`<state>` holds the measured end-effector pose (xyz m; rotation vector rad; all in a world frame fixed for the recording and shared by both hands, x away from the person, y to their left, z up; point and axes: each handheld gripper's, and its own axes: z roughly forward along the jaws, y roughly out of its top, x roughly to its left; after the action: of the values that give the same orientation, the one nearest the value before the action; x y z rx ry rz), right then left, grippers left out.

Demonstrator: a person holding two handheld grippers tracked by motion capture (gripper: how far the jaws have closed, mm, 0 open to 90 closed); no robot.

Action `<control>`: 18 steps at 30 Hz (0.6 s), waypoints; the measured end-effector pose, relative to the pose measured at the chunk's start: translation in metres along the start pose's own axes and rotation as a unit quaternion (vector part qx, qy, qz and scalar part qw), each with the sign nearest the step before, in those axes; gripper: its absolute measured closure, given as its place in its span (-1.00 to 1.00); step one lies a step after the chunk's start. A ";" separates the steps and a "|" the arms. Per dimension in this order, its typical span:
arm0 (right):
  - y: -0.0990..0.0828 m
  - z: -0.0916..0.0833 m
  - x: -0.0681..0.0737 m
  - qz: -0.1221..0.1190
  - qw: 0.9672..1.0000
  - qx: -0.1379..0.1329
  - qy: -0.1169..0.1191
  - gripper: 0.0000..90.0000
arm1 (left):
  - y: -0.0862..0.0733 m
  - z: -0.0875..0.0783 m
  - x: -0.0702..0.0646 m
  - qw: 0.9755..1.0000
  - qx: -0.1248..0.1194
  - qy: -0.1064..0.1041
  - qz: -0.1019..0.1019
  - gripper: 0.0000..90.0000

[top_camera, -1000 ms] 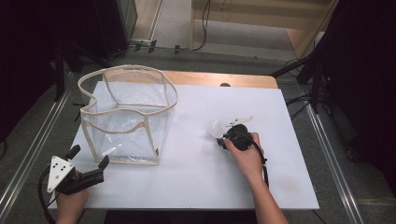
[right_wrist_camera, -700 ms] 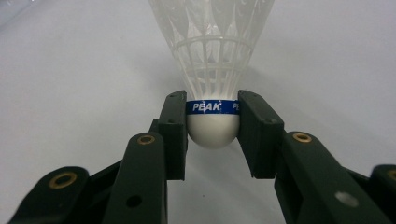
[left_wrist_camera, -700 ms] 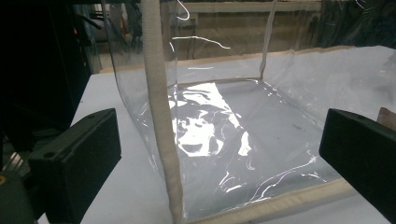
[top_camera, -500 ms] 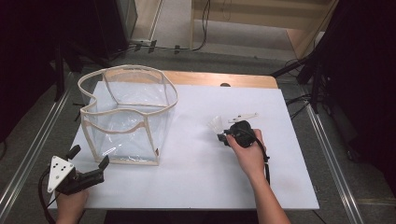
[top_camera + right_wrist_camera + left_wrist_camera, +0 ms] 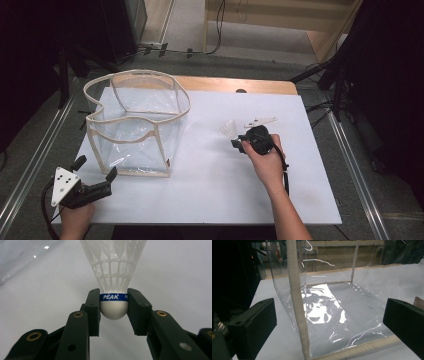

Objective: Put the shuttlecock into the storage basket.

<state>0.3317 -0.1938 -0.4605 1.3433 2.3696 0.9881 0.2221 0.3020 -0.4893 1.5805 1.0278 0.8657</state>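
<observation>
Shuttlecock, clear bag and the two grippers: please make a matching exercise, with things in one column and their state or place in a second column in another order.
Things:
1. shuttlecock
2. clear bag
3. left gripper
4. right gripper

States or places:
A. jaws open, with nothing between them
B. stands open on the white table, on its left part
C. white, with a blue band around its cork base
D. jaws closed on the cork base

Pairs: 1-C, 2-B, 3-A, 4-D

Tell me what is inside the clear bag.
The clear bag looks empty: through its walls only its shiny floor and the table show. Glare hides part of the floor.
</observation>
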 end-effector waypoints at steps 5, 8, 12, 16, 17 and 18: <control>0.003 -0.003 0.001 0.001 1.000 -0.007 0.004 0.40 | 0.000 0.000 0.000 1.000 0.000 0.001 0.000 -1.00; 0.006 -0.006 0.001 -0.003 1.000 -0.010 0.005 0.40 | 0.000 0.000 0.000 1.000 0.001 0.001 0.001 -1.00; 0.010 -0.008 0.002 -0.005 1.000 -0.015 0.007 0.40 | 0.000 0.000 0.000 1.000 0.001 0.001 0.001 -1.00; 0.013 -0.011 0.003 -0.004 1.000 -0.021 0.005 0.40 | 0.000 0.000 -0.001 1.000 0.001 0.000 0.003 -1.00; 0.014 -0.012 0.004 -0.003 1.000 -0.023 0.006 0.40 | 0.000 0.000 -0.001 1.000 0.001 0.000 0.003 -1.00; 0.015 -0.012 0.005 -0.004 1.000 -0.026 0.006 0.40 | 0.000 0.000 -0.001 1.000 0.001 0.000 0.004 -1.00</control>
<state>0.3330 -0.1901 -0.4412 1.3108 2.3404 1.0510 0.2222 0.3012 -0.4894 1.5862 1.0231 0.8696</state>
